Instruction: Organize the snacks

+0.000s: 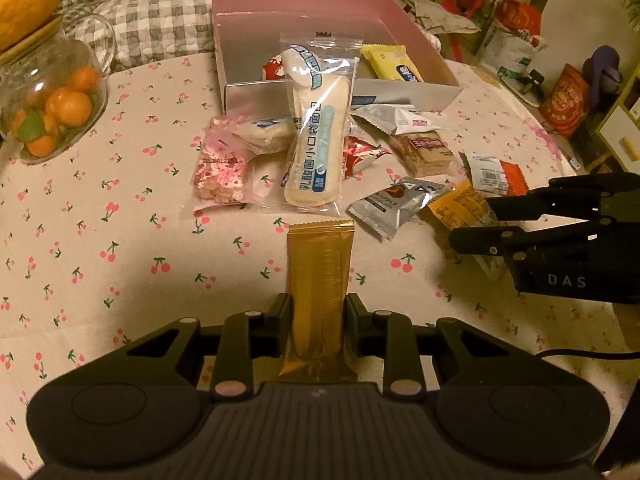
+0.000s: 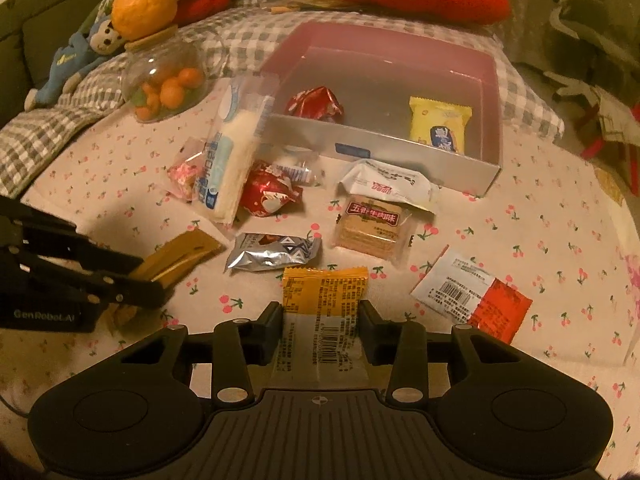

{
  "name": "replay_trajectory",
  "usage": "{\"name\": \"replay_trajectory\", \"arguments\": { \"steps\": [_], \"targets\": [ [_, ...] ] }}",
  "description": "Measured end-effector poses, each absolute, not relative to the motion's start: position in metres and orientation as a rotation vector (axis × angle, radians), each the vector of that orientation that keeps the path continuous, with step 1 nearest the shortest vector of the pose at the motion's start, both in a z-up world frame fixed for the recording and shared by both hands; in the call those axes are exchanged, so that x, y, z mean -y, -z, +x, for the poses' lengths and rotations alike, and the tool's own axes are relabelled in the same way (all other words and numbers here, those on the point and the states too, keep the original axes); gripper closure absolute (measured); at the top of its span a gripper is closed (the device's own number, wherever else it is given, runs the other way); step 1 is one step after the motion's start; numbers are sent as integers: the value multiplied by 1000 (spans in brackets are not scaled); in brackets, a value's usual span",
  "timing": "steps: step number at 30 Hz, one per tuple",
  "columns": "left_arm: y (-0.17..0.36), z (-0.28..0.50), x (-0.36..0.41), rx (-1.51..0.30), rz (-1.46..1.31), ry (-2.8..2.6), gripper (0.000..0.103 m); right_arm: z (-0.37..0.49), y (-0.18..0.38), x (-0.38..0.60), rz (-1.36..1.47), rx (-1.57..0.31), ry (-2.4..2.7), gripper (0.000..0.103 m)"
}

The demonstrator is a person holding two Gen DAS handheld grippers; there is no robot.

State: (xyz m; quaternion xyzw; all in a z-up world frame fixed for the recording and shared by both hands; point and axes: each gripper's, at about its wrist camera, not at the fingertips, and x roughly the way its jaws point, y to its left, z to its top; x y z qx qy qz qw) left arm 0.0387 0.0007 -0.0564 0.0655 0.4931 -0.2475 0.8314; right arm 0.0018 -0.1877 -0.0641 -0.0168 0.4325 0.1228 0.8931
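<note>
Right hand-held gripper (image 2: 320,312) pinches an orange-topped clear snack packet (image 2: 324,300) over the cherry-print cloth on the desk (image 2: 520,232). At left, the left hand-held gripper (image 2: 154,286) clamps a long gold foil bar wrapper (image 2: 180,256). Beyond sits the pink-walled cardboard box (image 2: 490,88), a yellow biscuit packet (image 2: 440,124) inside.

Gold bar (image 1: 320,280) lower end was hidden under the left gripper (image 1: 318,314) body. Orange packet (image 2: 325,292) near end was covered the same way by the right gripper (image 2: 320,320) — print too small to read. Glass jar (image 1: 48,92) was cut off at the left edge. Red wrapper (image 1: 274,70) in the pink box (image 1: 404,20) was mostly hidden behind the upright bread pack (image 1: 316,120).
</note>
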Motion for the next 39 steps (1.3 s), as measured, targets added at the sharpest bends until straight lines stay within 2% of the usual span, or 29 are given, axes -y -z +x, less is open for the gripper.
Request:
{"name": "replay_trajectory", "arguments": {
  "steps": [13,26,39],
  "targets": [
    [35,34,-4,-1016,69,547,77,-3,38,192,58,-883,-286,64],
    [-7,33,-3,-912,-31,569,77,10,11,211,153,-834,-241,64],
    [-53,83,1,-776,-79,502,77,45,-25,239,235,-736,-211,64]
  ]
}}
